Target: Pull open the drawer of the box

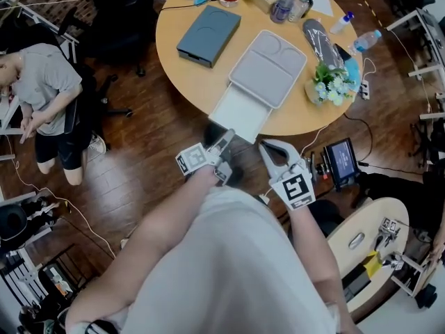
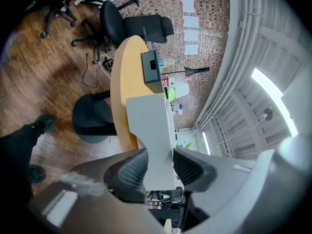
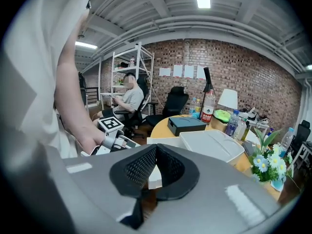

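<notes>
- The drawer stands pulled out of the grey box, past the near edge of the round table. In the head view its front lip is partly covered by the left gripper.
- The left gripper's pads clamp that lip.
- The right gripper hangs just beside it, tips pressed together on nothing.
- One box, one drawer, two grippers.

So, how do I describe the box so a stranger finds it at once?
Find the round wooden table. The box lies near its middle, beside a dark case; it alone is pale grey, its drawer pulled out over the edge.
</notes>
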The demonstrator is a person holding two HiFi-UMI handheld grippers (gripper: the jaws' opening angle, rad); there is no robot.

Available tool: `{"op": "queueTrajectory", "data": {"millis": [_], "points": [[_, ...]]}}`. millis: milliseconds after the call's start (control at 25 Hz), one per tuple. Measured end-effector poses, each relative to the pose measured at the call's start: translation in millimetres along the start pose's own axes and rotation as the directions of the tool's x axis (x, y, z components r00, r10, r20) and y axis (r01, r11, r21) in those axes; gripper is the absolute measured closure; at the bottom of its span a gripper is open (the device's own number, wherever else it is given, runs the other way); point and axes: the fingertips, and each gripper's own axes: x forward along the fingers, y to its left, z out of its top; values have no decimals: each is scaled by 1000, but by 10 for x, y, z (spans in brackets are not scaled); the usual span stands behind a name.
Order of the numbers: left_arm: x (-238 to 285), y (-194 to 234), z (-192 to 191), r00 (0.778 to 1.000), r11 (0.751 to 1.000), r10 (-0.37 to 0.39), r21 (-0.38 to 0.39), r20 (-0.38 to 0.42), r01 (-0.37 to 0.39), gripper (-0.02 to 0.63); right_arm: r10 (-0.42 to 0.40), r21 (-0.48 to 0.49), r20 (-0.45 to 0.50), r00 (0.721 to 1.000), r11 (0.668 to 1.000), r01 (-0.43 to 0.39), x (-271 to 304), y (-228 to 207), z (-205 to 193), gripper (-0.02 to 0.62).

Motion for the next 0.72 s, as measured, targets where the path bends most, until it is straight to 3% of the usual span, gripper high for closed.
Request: {"op": "queueTrajectory", "data": {"millis": [240,360,480,720], "points": [[-191,13,-137,1000,999,10,-44,1,-10,430,24,-15,5,1000,1000,-24,-15,238,-3,588],[-278,36,-153,999,999,34,-1,-20,-34,428,31,-10,-8,999,999,-31,-27,307,-2,589],[-381,55,-199,999,998,31,-45,-36,-33,428,17,7,-30,999,1000,-17,-45,371,6,588],[-550,123,-272,995,998,52,-17,-90,-53,426,-18,15,-2,1000,1000,18,-16,419,122,589]]}}
